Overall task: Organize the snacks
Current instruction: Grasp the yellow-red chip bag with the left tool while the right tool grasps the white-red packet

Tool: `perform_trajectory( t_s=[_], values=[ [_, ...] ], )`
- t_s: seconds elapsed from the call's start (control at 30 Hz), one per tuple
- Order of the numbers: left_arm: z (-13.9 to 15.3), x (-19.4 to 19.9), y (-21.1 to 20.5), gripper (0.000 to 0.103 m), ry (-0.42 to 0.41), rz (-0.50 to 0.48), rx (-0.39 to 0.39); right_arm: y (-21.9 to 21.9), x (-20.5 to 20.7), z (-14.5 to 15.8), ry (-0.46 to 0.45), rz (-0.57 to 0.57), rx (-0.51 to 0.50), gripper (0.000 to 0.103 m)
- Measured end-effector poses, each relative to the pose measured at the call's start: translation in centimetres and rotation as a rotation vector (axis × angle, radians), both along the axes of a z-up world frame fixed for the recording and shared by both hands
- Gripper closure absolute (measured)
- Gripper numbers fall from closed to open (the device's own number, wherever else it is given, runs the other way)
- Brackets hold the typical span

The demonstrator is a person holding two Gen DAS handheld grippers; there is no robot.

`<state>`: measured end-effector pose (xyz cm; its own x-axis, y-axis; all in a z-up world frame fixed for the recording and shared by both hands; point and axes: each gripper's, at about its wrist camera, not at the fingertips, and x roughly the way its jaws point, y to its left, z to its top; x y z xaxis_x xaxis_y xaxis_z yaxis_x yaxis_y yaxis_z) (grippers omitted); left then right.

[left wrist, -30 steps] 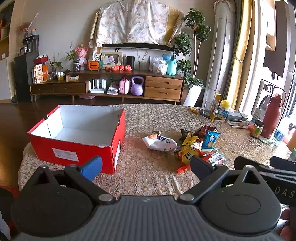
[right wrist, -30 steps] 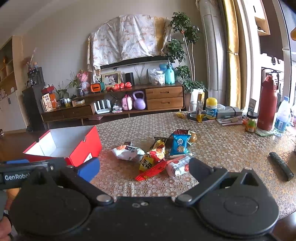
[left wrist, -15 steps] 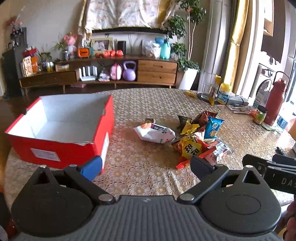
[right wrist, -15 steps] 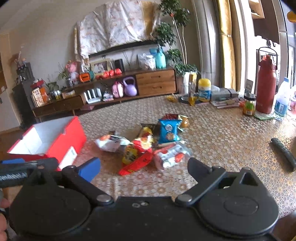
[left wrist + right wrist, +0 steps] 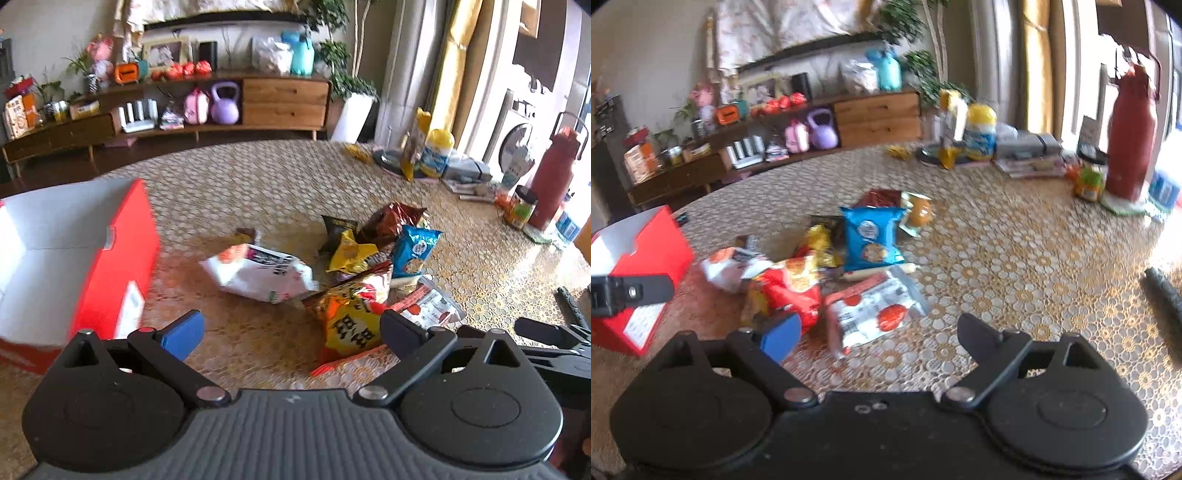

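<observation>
A pile of snack packs lies mid-table: a white bag (image 5: 262,273), a blue bag (image 5: 415,247), an orange-yellow bag (image 5: 351,317) and a clear packet with red print (image 5: 432,306). An open red box (image 5: 110,258), white inside, stands to their left. My left gripper (image 5: 291,325) hovers open just short of the orange-yellow bag, nothing between its fingers. In the right wrist view my right gripper (image 5: 879,332) hangs above the clear packet (image 5: 875,314), jaws wide and closing, pads not touching it. The blue bag (image 5: 871,236) and red box (image 5: 646,258) lie beyond.
A red flask (image 5: 1130,136), a small jar (image 5: 1089,181) and a yellow-lidded tub (image 5: 979,133) stand along the table's far right. A black stick-like object (image 5: 1163,291) lies at the right edge. A low wooden sideboard (image 5: 284,99) lines the back wall.
Both grippers have moved forward and down towards the snack pile, which now looks larger and nearer. The right jaws have narrowed a little.
</observation>
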<state>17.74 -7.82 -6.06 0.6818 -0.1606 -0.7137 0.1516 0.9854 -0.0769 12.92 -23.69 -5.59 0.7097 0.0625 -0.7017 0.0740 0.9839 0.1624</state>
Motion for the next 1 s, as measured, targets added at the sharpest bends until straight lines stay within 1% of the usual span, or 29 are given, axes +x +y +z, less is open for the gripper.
perform_trajectory(
  t_s=[0.1,0.17,0.23,0.33,0.47,0.57,0.7,0.73,0.8,0.87,0.9,0.97,1.0],
  values=[
    [-1.1,1.6,-1.3,0.001,0.032,-0.017,-0.007,-0.4,1.4,-1.2,0.027,-0.008,0.015,0.013],
    [-2.0,3.1,-1.7,0.001,0.079,-0.013,-0.03,-0.6,2.2,-1.9,0.048,-0.009,0.031,0.015],
    [-2.8,4.4,-2.2,0.001,0.118,0.005,-0.031,-0.7,2.9,-2.6,0.067,-0.02,0.033,0.016],
    [-3.7,5.9,-2.7,0.001,0.144,0.029,-0.026,-0.9,3.9,-3.3,0.09,-0.043,0.058,0.018],
    [-4.8,7.1,-3.5,0.002,0.178,0.022,-0.034,-1.5,4.7,-4.2,0.128,-0.081,0.12,0.021],
    [-5.7,7.9,-3.9,0.002,0.209,0.03,-0.037,-1.7,5.3,-4.7,0.145,-0.104,0.159,0.021],
    [-6.8,8.8,-3.4,0.002,0.265,0.064,-0.103,-1.8,6.1,-5.3,0.162,-0.123,0.189,0.023],
    [-6.9,8.9,-3.2,0.002,0.277,0.068,-0.122,-1.7,6.1,-5.4,0.154,-0.127,0.189,0.023],
    [-7.4,9.2,-3.0,0.002,0.307,0.079,-0.159,-1.5,6.3,-5.4,0.15,-0.121,0.199,0.029],
    [-7.8,9.4,-2.6,0.002,0.345,0.091,-0.21,-1.5,6.4,-5.4,0.149,-0.125,0.208,0.031],
    [-7.9,9.4,-2.5,0.003,0.353,0.096,-0.223,-1.3,6.5,-5.4,0.147,-0.129,0.208,0.035],
    [-7.9,9.4,-2.4,0.008,0.361,0.093,-0.248,-1.3,6.6,-5.4,0.143,-0.13,0.215,0.04],
    [-7.9,9.4,-2.4,0.012,0.365,0.092,-0.259,-1.3,6.6,-5.3,0.139,-0.13,0.21,0.042]
  ],
)
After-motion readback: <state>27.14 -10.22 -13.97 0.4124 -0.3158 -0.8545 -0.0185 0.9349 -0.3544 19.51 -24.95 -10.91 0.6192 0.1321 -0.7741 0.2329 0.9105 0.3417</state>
